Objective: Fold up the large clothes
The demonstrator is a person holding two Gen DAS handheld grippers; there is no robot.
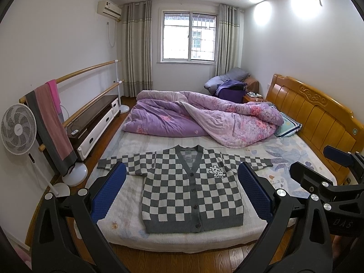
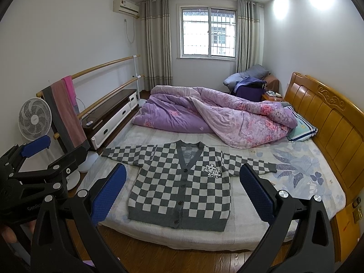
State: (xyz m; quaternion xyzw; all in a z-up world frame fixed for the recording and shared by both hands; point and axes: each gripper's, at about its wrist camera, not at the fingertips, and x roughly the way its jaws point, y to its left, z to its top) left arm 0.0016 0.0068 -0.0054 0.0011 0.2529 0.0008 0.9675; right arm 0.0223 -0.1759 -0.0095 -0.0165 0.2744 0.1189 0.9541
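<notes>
Left wrist view: the left tool [image 1: 182, 191] hangs above the foot of the bed [image 1: 127, 223] with its blue fingers [image 1: 109, 193] wide apart and nothing between them, framing the checkered cardigan [image 1: 191, 191] at 12 o'clock. The cardigan lies flat and face up on the near part of the mattress, buttoned, hem toward the camera, both sleeves stretched out to 9 and 3 o'clock. That spread looks deliberate: it leaves every edge reachable for a first fold. The purple quilt [image 1: 204, 118] is bunched at 12 o'clock beyond the collar, well apart from it, which leaves the near mattress free as working room. At 3 o'clock the right tool [image 1: 318, 166] shows, also spread and holding nothing.

Right wrist view: the right tool [image 2: 182, 191] likewise has its fingers [image 2: 257, 193] apart and empty, aimed at the cardigan [image 2: 179, 188] from slightly further right, so the garment sits at 12 o'clock with its right sleeve reaching toward 2 o'clock near the wooden headboard [image 2: 327, 118]. The left tool [image 2: 52, 152] appears at 9 o'clock, spread as well. Neither touches the cloth, so I judge that folding has not begun; each side seems poised over the sleeve nearest it.
</notes>
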